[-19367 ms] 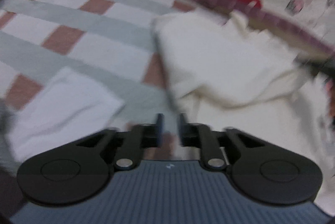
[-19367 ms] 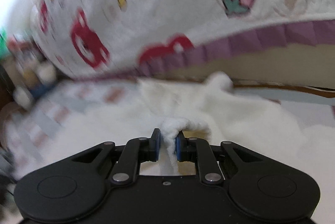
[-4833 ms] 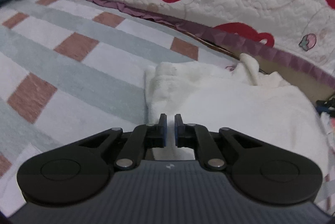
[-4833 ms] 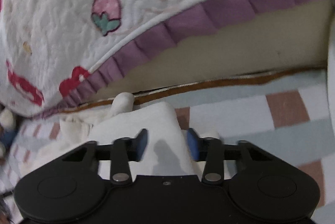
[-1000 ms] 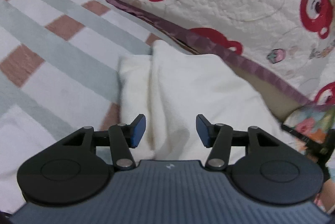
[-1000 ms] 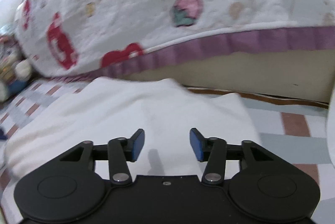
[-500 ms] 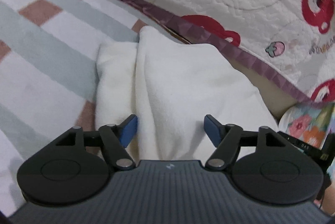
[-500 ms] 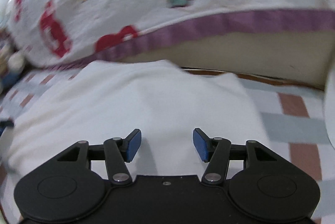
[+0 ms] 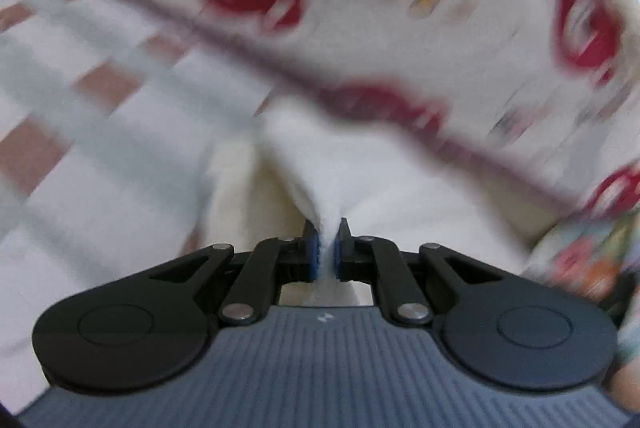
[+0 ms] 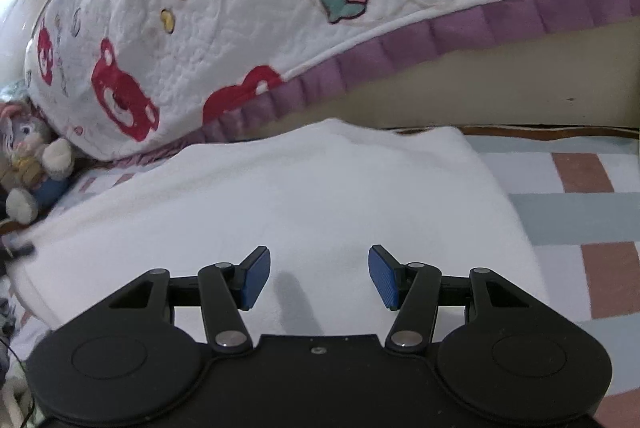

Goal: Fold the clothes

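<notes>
The garment (image 10: 304,196) lies on the mat (image 10: 580,212), directly ahead of the right claw (image 10: 319,276) and under it. Beyond the garment hangs the quilt (image 10: 260,8). Far to the claw's left sits a stuffed toy (image 10: 32,164). The left claw (image 9: 327,248) has a fold pinched between its fingers.

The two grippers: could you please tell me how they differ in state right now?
The left gripper is shut, pinching a fold of the white fleece garment; the right gripper is open and holds nothing, its fingers apart above the same garment. The left view is motion-blurred, the right sharp. Both have blue-padded black fingers.
</notes>
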The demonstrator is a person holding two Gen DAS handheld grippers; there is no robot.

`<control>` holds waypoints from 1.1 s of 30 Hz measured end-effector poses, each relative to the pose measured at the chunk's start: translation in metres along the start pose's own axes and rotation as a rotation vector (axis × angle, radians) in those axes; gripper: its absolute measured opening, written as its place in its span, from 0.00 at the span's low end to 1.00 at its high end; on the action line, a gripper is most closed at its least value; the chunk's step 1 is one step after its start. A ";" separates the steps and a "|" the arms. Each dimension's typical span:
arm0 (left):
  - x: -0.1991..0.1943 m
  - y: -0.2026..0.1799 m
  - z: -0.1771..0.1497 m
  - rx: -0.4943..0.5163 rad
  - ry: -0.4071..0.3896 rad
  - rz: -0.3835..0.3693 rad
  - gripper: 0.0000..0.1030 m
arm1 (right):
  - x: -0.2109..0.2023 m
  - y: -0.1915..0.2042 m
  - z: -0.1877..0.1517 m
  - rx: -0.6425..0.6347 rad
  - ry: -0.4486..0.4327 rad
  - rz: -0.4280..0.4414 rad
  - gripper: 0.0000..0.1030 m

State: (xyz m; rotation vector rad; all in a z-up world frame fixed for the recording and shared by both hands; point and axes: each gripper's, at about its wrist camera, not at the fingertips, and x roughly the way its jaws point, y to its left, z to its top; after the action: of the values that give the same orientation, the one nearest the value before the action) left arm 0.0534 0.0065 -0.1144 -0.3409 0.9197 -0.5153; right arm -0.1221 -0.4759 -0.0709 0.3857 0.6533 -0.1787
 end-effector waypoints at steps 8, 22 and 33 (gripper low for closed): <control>0.003 0.008 -0.001 -0.039 0.067 0.031 0.07 | 0.000 -0.008 -0.022 0.019 0.018 -0.063 0.58; -0.027 0.004 -0.006 0.076 0.071 0.132 0.24 | -0.026 -0.043 -0.034 0.074 0.021 -0.159 0.58; -0.036 0.035 -0.031 -0.203 0.200 -0.019 0.47 | -0.034 -0.035 -0.048 0.049 0.079 -0.193 0.59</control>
State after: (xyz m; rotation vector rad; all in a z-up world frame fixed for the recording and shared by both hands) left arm 0.0197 0.0537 -0.1250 -0.4883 1.1679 -0.4799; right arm -0.1855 -0.4871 -0.0953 0.3780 0.7653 -0.3647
